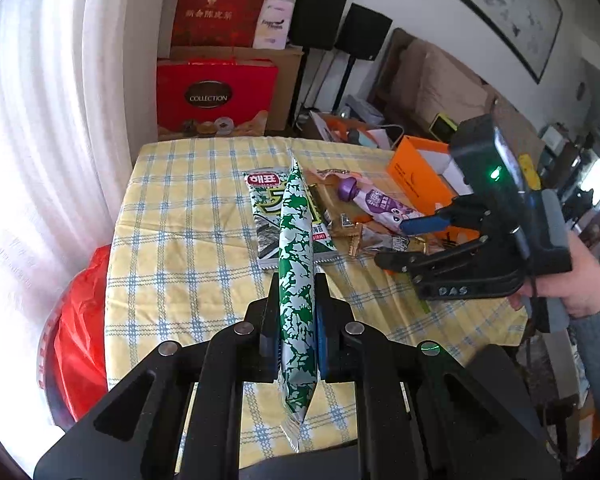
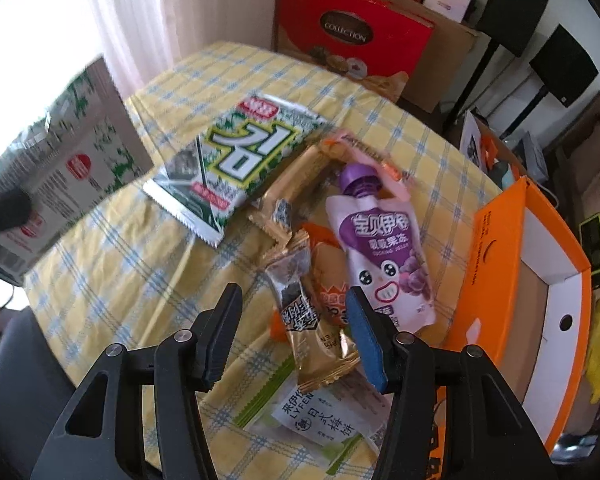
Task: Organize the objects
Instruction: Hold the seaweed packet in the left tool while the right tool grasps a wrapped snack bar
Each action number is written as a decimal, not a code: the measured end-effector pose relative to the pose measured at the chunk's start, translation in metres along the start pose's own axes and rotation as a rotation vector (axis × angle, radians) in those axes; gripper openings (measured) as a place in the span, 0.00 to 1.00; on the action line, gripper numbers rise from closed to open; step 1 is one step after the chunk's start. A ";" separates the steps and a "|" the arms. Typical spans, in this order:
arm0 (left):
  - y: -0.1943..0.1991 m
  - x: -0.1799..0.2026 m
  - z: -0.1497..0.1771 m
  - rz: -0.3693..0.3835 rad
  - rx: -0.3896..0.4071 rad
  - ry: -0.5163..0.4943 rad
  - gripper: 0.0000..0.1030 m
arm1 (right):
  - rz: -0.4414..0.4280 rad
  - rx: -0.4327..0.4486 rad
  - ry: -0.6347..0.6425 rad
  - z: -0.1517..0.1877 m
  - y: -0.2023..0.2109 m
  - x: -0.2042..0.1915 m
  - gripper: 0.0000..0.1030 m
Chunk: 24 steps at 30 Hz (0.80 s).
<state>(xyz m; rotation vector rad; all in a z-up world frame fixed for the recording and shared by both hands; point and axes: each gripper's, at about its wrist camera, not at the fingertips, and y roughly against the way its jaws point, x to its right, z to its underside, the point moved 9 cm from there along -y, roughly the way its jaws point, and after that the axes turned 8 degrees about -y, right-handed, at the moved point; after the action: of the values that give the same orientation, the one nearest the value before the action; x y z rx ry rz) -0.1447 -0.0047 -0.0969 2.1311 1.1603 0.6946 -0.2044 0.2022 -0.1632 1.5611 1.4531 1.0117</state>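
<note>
My left gripper (image 1: 298, 280) is shut on a green-and-white seaweed packet (image 1: 296, 264), held edge-on above the checked tablecloth (image 1: 188, 240); the same packet (image 2: 72, 160) shows at the left of the right wrist view. A second seaweed packet (image 2: 236, 152) lies flat on the cloth. My right gripper (image 2: 293, 294) points down over a snack pile with its jaws apart. A gold wrapper (image 2: 312, 320) lies between them, untouched by the pads. A purple jelly pouch (image 2: 380, 248) and an orange snack (image 2: 332, 280) lie beside it. A person's hand holds the right gripper (image 1: 394, 242).
An orange cardboard box (image 2: 540, 280), open on top, stands at the table's right edge. A green-labelled packet (image 2: 312, 416) lies under the right gripper. Red gift boxes (image 1: 216, 96) and speakers (image 1: 340, 20) stand behind the table. A red bag (image 1: 80, 320) sits at the left, by the curtain.
</note>
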 end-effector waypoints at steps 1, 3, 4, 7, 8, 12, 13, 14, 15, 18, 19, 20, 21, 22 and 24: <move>0.000 0.001 0.001 0.002 -0.001 0.000 0.12 | -0.012 -0.011 -0.001 0.002 -0.004 -0.001 0.51; -0.001 0.001 0.002 0.003 -0.003 0.000 0.12 | -0.022 -0.026 -0.007 0.005 -0.010 -0.002 0.36; -0.001 0.002 0.003 0.005 -0.004 0.001 0.12 | -0.016 -0.031 -0.006 0.006 -0.013 -0.001 0.33; -0.002 0.003 0.004 0.007 -0.007 0.002 0.12 | -0.007 -0.011 -0.022 0.006 -0.013 0.000 0.28; -0.002 0.003 0.004 0.008 -0.008 0.002 0.12 | -0.007 -0.009 -0.029 0.005 -0.013 0.000 0.26; -0.002 0.005 0.004 0.007 -0.007 0.001 0.12 | -0.003 0.015 -0.044 0.005 -0.007 0.002 0.24; -0.001 0.007 0.004 0.008 -0.006 0.000 0.12 | -0.007 0.022 -0.049 0.005 -0.005 0.001 0.24; -0.001 0.007 0.004 0.008 -0.005 -0.001 0.12 | -0.018 0.028 -0.058 0.005 -0.002 0.001 0.24; -0.001 0.008 0.003 0.008 -0.005 -0.003 0.12 | -0.030 0.035 -0.067 0.004 0.001 0.001 0.24; 0.000 0.012 0.000 0.009 -0.001 -0.013 0.12 | -0.059 0.056 -0.094 0.003 0.014 0.002 0.24; 0.000 0.014 -0.002 0.008 0.001 -0.017 0.12 | -0.067 0.059 -0.104 0.003 0.017 0.003 0.24; 0.001 0.016 -0.003 0.009 0.002 -0.020 0.11 | -0.075 0.063 -0.114 0.003 0.021 0.004 0.24; 0.001 0.018 -0.005 0.010 0.004 -0.024 0.12 | -0.082 0.068 -0.125 0.003 0.025 0.006 0.24; 0.002 0.020 -0.007 0.011 0.006 -0.029 0.12 | -0.085 0.071 -0.135 0.003 0.029 0.008 0.24; 0.002 0.026 -0.011 0.011 0.009 -0.038 0.12 | -0.092 0.080 -0.150 0.003 0.036 0.012 0.24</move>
<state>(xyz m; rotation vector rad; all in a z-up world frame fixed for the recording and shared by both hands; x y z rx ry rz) -0.1384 0.0199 -0.0835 2.1499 1.1350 0.6526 -0.1866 0.2121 -0.1310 1.5759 1.4619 0.7752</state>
